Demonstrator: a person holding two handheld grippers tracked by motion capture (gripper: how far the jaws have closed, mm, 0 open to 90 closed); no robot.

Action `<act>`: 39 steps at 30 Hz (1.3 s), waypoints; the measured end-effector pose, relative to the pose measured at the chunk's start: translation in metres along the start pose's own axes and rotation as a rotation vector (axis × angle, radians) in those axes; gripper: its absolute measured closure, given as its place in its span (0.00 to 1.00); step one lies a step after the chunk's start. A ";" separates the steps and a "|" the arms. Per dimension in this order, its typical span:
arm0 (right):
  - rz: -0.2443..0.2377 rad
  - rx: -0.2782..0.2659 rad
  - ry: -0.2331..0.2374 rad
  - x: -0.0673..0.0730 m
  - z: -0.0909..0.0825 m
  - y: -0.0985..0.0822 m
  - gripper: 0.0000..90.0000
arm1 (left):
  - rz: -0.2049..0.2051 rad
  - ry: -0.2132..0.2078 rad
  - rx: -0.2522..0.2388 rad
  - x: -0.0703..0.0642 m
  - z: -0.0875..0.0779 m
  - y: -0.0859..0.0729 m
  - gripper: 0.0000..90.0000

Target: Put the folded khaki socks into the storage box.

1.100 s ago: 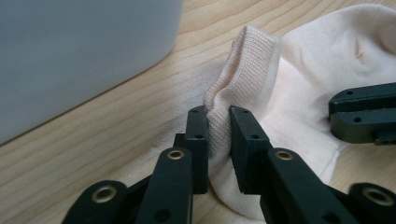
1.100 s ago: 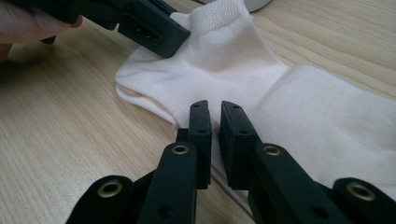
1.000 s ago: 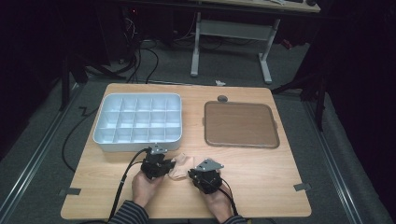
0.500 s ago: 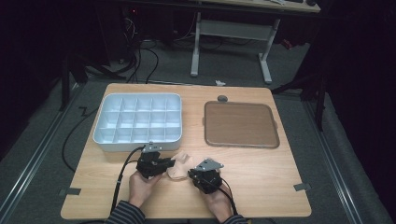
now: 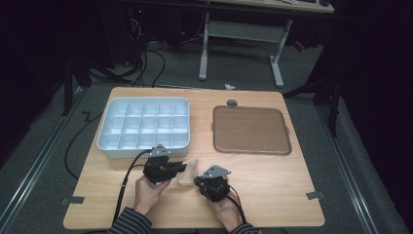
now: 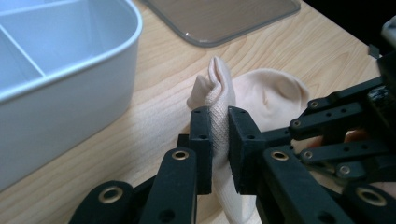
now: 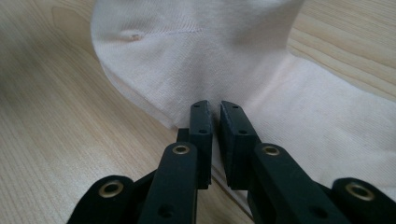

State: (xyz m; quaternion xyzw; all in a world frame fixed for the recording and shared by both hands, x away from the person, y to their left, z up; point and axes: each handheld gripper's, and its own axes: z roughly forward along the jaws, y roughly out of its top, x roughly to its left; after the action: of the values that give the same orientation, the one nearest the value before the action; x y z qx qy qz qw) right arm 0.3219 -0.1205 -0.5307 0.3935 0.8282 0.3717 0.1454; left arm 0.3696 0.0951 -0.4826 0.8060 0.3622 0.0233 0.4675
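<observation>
I work at a pale wood-grain counter (image 5: 272,195) standing on grey carpet (image 5: 44,146) in a dim room, with black cables (image 5: 146,58) trailing across the floor and a white-legged desk frame (image 5: 238,48) behind. A cream sock (image 6: 261,95) lies near the counter's front edge, between my hands. My left hand-held gripper (image 6: 219,135) is clamped on a raised fold of it, and my right hand-held gripper (image 7: 215,128) seems to pinch its edge, though the cloth between those jaws is hard to make out. A white compartment tray (image 5: 109,141) sits just behind the left one; a brown tray (image 5: 251,129) lies to its right, with tape marks (image 5: 314,195) near the counter's corners.
</observation>
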 end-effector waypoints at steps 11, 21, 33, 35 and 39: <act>-0.008 0.007 0.034 0.008 0.008 0.007 0.93 | -0.019 -0.030 -0.030 0.002 -0.004 0.002 0.91; -0.041 0.006 0.056 0.015 0.017 0.015 0.89 | -0.012 -0.023 -0.023 0.001 -0.003 0.001 0.92; 0.048 -0.099 -0.042 -0.012 -0.037 0.010 0.80 | -0.012 0.009 -0.011 -0.001 -0.004 0.000 0.92; 0.066 -0.115 -0.080 -0.019 -0.047 0.005 0.80 | -0.015 0.010 -0.012 -0.001 -0.003 0.000 0.92; 0.102 -0.120 -0.126 -0.034 -0.059 -0.004 0.78 | -0.018 0.013 -0.012 -0.002 -0.003 0.000 0.92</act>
State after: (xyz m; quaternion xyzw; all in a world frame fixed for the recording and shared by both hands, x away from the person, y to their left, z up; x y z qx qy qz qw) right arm 0.3105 -0.1774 -0.4955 0.4486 0.7724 0.4019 0.2015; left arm 0.3673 0.0959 -0.4803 0.7996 0.3724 0.0263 0.4703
